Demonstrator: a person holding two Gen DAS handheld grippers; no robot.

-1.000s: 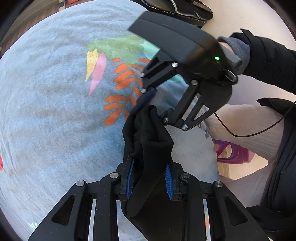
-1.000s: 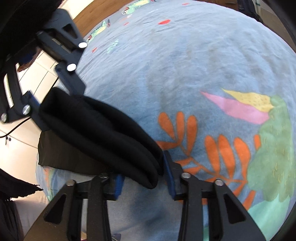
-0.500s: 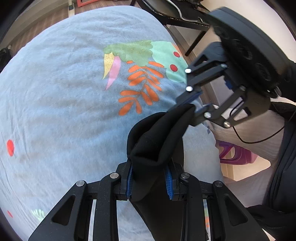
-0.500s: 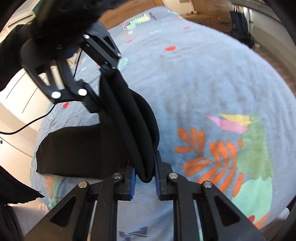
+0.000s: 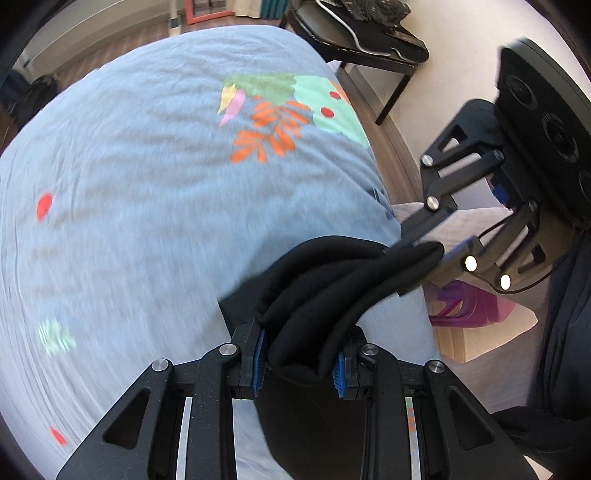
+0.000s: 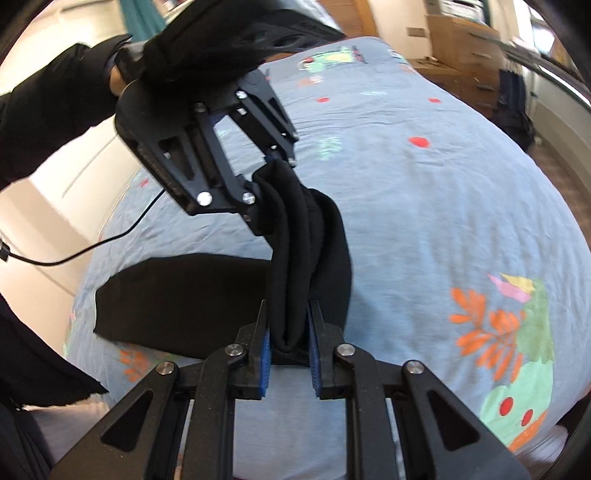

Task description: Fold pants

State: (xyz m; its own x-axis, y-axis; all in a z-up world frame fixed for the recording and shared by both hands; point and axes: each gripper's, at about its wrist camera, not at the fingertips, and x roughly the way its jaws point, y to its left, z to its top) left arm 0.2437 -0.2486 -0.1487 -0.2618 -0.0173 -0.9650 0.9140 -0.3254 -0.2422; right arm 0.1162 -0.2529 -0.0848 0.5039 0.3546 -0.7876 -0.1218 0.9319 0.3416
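Black pants point(image 5: 332, 280) are bunched and lifted above a light blue bed cover point(image 5: 129, 184) printed with leaves and a bird. My left gripper point(image 5: 299, 356) is shut on one thick fold of them at the bottom of the left wrist view. My right gripper point(image 5: 424, 251) pinches the other end of the same fold, off to the right. In the right wrist view my right gripper point(image 6: 290, 343) is shut on the pants point(image 6: 306, 236), which run up to my left gripper point(image 6: 271, 177). The rest of the pants lies flat on the bed cover point(image 6: 443, 184) to the left.
A black chair point(image 5: 362, 33) with dark items stands beyond the bed's far corner. A purple plastic object point(image 5: 465, 306) sits by the bed's right side. A thin cable point(image 6: 74, 254) hangs from the left gripper. A person's dark sleeve point(image 6: 48, 107) holds it. A dark bag point(image 6: 513, 107) is on the floor.
Both grippers have risen from the bed with the pants' edge held between them. They have drawn apart, and the fold now stretches between them while the lower part stays on the cover.
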